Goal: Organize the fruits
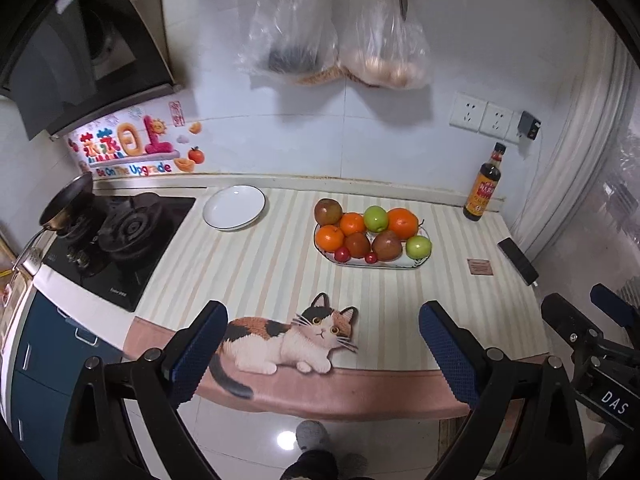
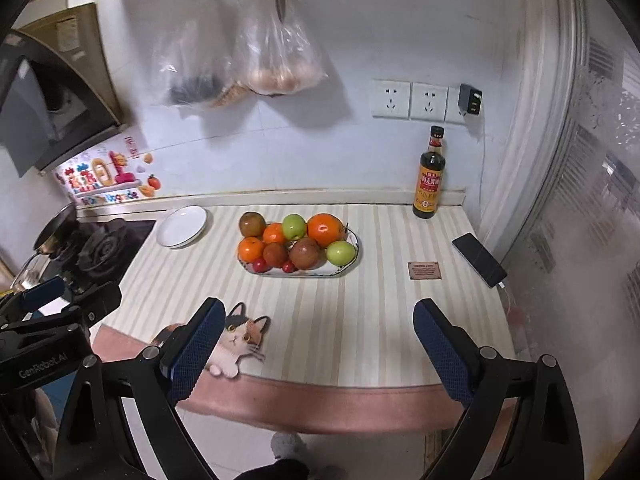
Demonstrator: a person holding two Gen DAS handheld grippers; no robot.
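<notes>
left gripper [image 1: 320, 344] spread, empty | right gripper [image 2: 318, 340] likewise | fruit platter [image 1: 400, 265] well ahead, apparently untouched

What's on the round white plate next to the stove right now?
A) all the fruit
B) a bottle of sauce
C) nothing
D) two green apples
C: the round white plate shows only its bare surface, while all the fruit sits piled on the oval dish further right, and the sauce bottle stands by the wall.
</notes>
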